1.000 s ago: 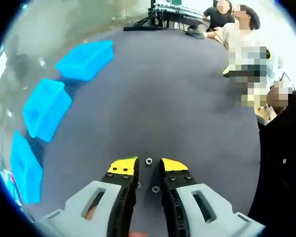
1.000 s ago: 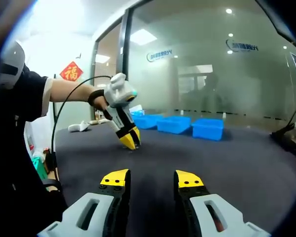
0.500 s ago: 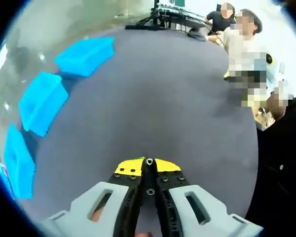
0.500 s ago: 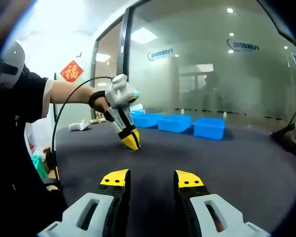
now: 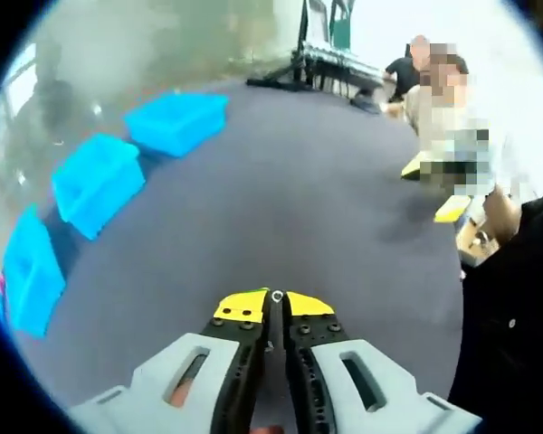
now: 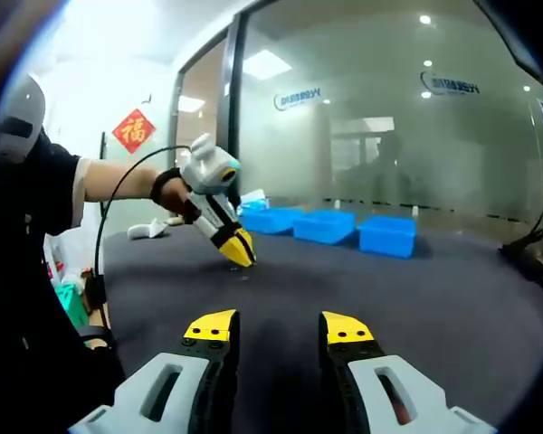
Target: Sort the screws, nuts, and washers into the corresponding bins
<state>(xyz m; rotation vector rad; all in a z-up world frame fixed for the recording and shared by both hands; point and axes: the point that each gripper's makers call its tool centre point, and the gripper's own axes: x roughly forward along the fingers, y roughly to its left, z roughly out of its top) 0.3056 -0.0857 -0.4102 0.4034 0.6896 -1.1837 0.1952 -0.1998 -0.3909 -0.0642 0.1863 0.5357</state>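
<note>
My left gripper [image 5: 275, 303] is shut, with a small silver nut [image 5: 276, 296] pinched at the very tip between its yellow pads. In the right gripper view a hand holds this left gripper [image 6: 239, 254] a little above the dark grey table [image 6: 416, 298], tips pointing down. Three blue bins lie to its left in a curved row: far [image 5: 179, 120], middle [image 5: 98, 181] and near [image 5: 27, 271]. The same bins [image 6: 325, 226] stand along the table's back edge in the right gripper view. My right gripper [image 6: 279, 327] hovers low over the table, open, with nothing between its fingers.
Seated people [image 5: 452, 117] and yellow items [image 5: 452, 208] are at the table's right side. A stand with equipment [image 5: 330, 59] is at the far end. A glass wall [image 6: 389, 127] rises behind the bins. The person's dark sleeve [image 6: 36, 181] is at the left.
The left gripper closed on the nut, then rose off the table and tilted up. The right gripper has stayed still and open.
</note>
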